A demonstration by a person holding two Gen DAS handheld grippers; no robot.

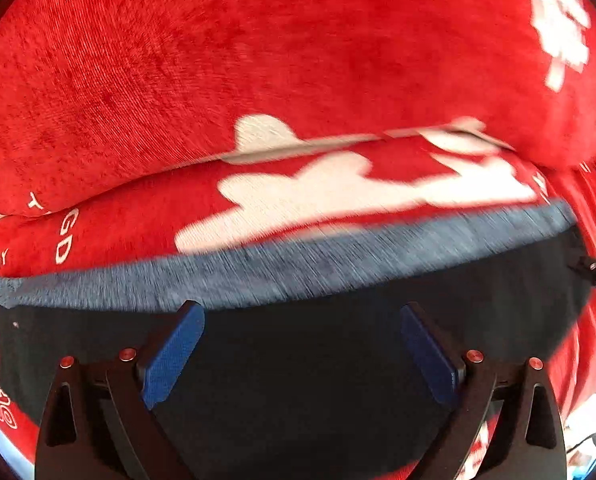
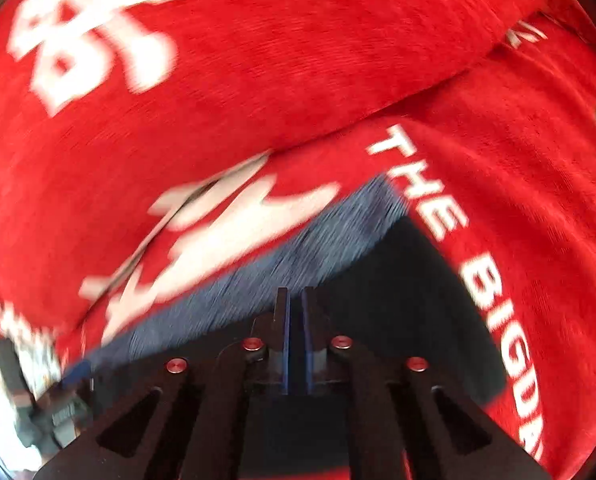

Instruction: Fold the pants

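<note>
Dark navy pants (image 1: 298,368) lie flat on a red blanket, with a lighter blue-grey band (image 1: 298,276) along their far edge. My left gripper (image 1: 301,312) hovers over the dark cloth just short of that band, its blue pads wide apart and nothing between them. In the right wrist view the same pants (image 2: 381,280) show as a dark wedge with the blue-grey band (image 2: 298,252) running diagonally. My right gripper (image 2: 295,296) points down at them near the band, its fingers pressed together. I see no cloth between them.
The red plush blanket (image 1: 258,60) with white prints and lettering (image 2: 417,200) covers the whole surface around the pants, and a fold in it crosses beyond them. A black metal part (image 1: 593,270) pokes in at the pants' right edge. Blurred clutter (image 2: 38,400) shows lower left.
</note>
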